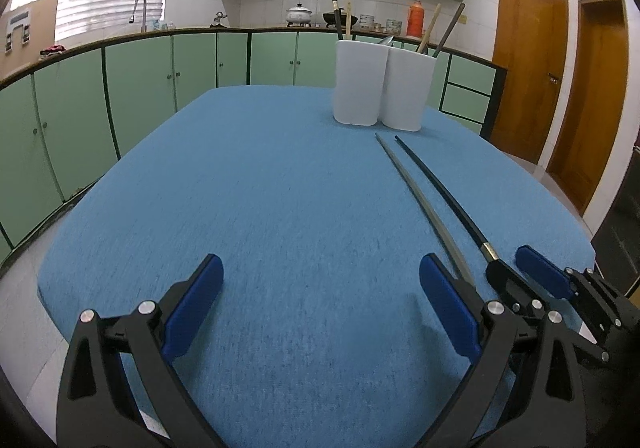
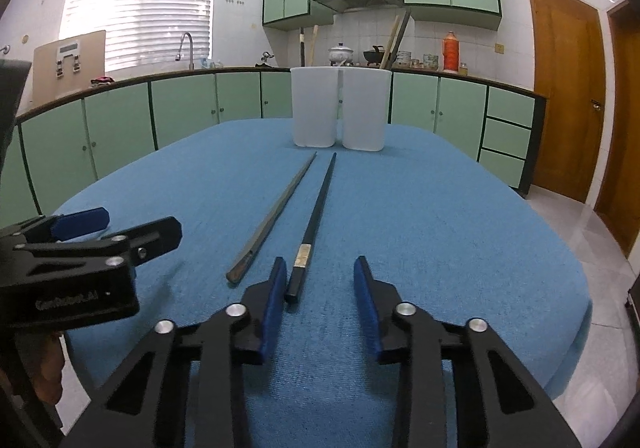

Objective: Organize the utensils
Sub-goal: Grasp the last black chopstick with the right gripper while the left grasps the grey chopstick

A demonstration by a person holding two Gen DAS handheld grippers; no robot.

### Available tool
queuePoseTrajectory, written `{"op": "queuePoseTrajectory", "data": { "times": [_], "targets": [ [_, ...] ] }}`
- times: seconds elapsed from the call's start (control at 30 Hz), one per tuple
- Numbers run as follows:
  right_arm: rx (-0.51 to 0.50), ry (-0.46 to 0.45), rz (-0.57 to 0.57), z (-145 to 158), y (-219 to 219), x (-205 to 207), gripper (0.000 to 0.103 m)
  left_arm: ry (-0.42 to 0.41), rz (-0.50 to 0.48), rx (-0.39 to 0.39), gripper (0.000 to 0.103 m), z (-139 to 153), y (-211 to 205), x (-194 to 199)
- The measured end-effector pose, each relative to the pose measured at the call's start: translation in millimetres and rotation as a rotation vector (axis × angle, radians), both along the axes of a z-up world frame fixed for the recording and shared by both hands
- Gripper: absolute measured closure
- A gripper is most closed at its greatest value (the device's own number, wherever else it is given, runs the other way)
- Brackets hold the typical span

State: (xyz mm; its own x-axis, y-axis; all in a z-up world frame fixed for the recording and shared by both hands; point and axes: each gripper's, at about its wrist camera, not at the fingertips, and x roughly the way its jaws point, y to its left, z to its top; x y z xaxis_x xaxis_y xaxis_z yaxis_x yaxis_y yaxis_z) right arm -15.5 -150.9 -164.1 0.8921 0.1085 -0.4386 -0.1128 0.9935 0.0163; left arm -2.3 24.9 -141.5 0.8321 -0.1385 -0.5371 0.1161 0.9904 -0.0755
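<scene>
Chopsticks, left wrist view: the black chopstick (image 1: 440, 187) and the grey chopstick (image 1: 420, 199) lie side by side on the blue tablecloth (image 1: 280, 187), to the right of the left gripper (image 1: 320, 296).
Long axis, left wrist view: both run from near right to far, with the thin tips toward the white holder (image 1: 380, 83).
Left gripper state: its jaws stand wide apart and nothing is between them.
Right gripper, left wrist view: the right gripper (image 1: 520, 268) sits at the near end of the black chopstick; from this side I cannot tell if a pad touches it.
Chopsticks, right wrist view: the black chopstick (image 2: 316, 215) has its thick near end between the blue pads of the right gripper (image 2: 320, 288), close beside the left pad.
Right gripper state: the jaws are partly apart, and the pads do not yet press on the stick, as far as I can see.
Grey chopstick, right wrist view: the grey chopstick (image 2: 276, 211) lies just left of the black one, outside the jaws.
Nearer hand: I judge the right one is placed for the pick.
Holder, right wrist view: the white holder (image 2: 340, 107) stands at the far end, with two compartments already holding utensils.
Writing: the left gripper (image 2: 92, 228) carries pale letters on its body, perhaps "GenRobot.AI"; they are blurred.
</scene>
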Motion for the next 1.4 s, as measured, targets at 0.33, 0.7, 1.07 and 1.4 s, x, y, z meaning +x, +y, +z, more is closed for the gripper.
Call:
{"op": "queuePoseTrajectory", "data": {
  "times": [0.33,0.7,1.07,1.4],
  "targets": [
    [0.051,-0.009,-0.005,-4,-7,6,0.096,-0.005,-0.012,-0.009,0.007,1,-8,-1],
    [0.120,-0.042,-0.158,6,-44,-2,0.096,-0.015,-0.075,-0.021,0.008,2,-38,-3],
    [0.141,-0.059,-0.211,7,-68,-9,0.096,-0.006,-0.068,0.010,0.047,-9,-69,10],
    [0.161,-0.063,-0.225,6,-73,-11,0.096,-0.044,-0.071,0.047,0.090,-13,-87,5]
  ]
}}
